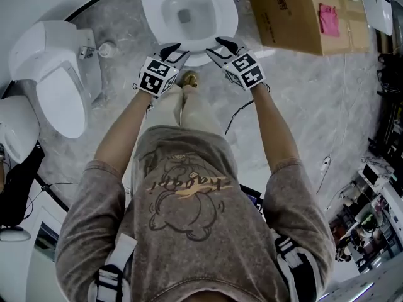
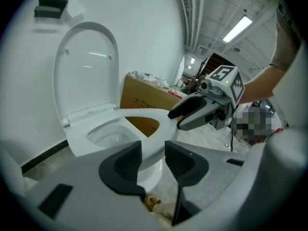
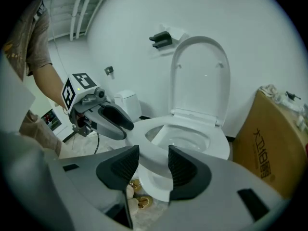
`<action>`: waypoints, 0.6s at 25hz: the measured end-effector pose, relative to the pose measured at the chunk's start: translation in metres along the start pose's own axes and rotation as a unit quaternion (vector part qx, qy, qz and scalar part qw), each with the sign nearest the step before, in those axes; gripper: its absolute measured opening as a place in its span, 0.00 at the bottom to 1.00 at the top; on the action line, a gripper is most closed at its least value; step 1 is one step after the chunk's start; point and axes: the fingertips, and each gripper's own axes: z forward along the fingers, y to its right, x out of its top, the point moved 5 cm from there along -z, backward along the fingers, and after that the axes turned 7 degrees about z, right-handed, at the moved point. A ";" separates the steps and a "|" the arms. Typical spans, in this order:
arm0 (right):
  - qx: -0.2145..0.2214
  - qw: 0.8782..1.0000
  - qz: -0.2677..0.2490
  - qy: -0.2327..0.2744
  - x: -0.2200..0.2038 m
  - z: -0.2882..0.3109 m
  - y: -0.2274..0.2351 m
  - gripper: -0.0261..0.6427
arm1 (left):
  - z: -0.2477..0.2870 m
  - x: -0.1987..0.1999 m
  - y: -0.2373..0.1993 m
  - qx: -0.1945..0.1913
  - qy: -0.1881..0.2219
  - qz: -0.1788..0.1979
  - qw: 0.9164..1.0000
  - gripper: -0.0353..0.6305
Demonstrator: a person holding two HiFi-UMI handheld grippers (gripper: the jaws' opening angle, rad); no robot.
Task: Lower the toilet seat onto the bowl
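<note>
The white toilet stands at the top of the head view, its lid upright against the wall. The seat lies low over the bowl; the brown box shows through its ring, so its front seems slightly lifted. My left gripper and right gripper are side by side at the seat's front rim. Each has its jaws apart, and the rim shows in the gap of the left gripper and the right gripper. I cannot tell whether the fingertips touch the rim.
A large cardboard box stands right of the toilet. Two more white toilets sit at the left. My feet are just in front of the bowl. A cable and cluttered shelves are at the right.
</note>
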 end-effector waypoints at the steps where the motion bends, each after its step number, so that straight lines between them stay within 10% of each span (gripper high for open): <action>1: 0.000 1.000 0.009 -0.006 -0.011 0.006 -0.002 0.34 | 0.005 -0.011 0.003 -0.006 -0.009 -0.005 1.000 0.29; 15: -0.004 0.993 0.105 -0.057 -0.151 0.095 0.008 0.34 | 0.099 -0.141 0.014 -0.029 -0.089 -0.044 0.995 0.27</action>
